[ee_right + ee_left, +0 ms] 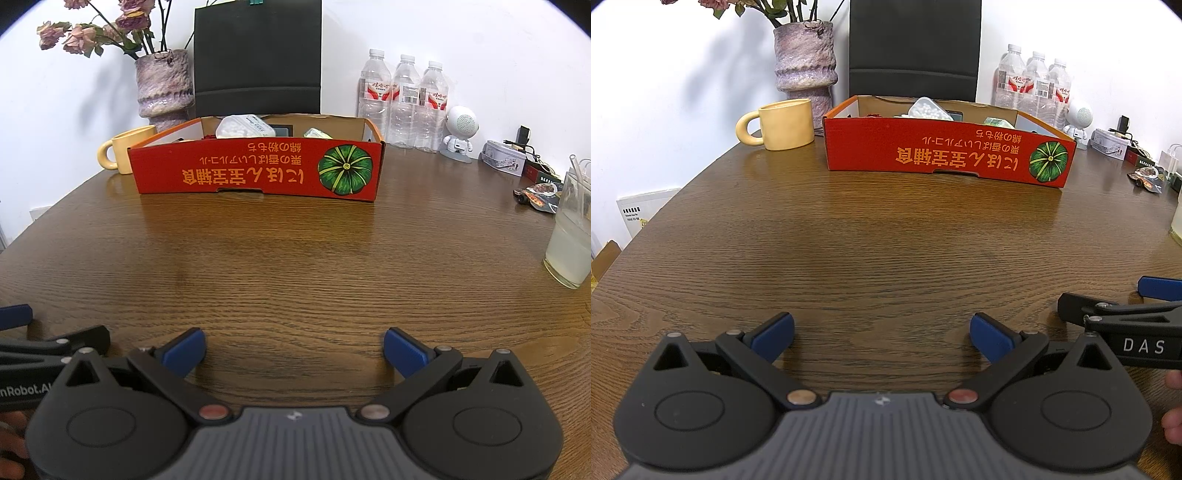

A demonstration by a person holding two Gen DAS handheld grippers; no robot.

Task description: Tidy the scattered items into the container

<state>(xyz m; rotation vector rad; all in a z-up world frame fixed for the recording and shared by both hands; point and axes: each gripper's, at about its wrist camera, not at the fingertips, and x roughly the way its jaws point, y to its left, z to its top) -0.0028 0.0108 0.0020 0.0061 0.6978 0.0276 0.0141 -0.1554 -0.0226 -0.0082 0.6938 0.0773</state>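
Note:
A shallow red cardboard box [945,151] [255,170] with a green pumpkin print stands on the far middle of the wooden table [871,240] [295,251]. Inside it lie a clear tub of white beads [929,109] [242,127], a pale green packet [997,123] [317,133] and other items mostly hidden by its wall. My left gripper [882,338] hovers open near the table's front edge, nothing between its blue pads. Beside it, my right gripper [294,350] is also open and empty. Each shows at the other view's edge.
A yellow mug [783,123] [123,153] and a purple vase [805,55] [164,85] stand left of the box. Three water bottles [404,99], a white toy robot [460,133], a tin [504,158], a snack wrapper [537,194] and a glass of pale drink [569,236] sit right. A black chair [258,55] stands behind.

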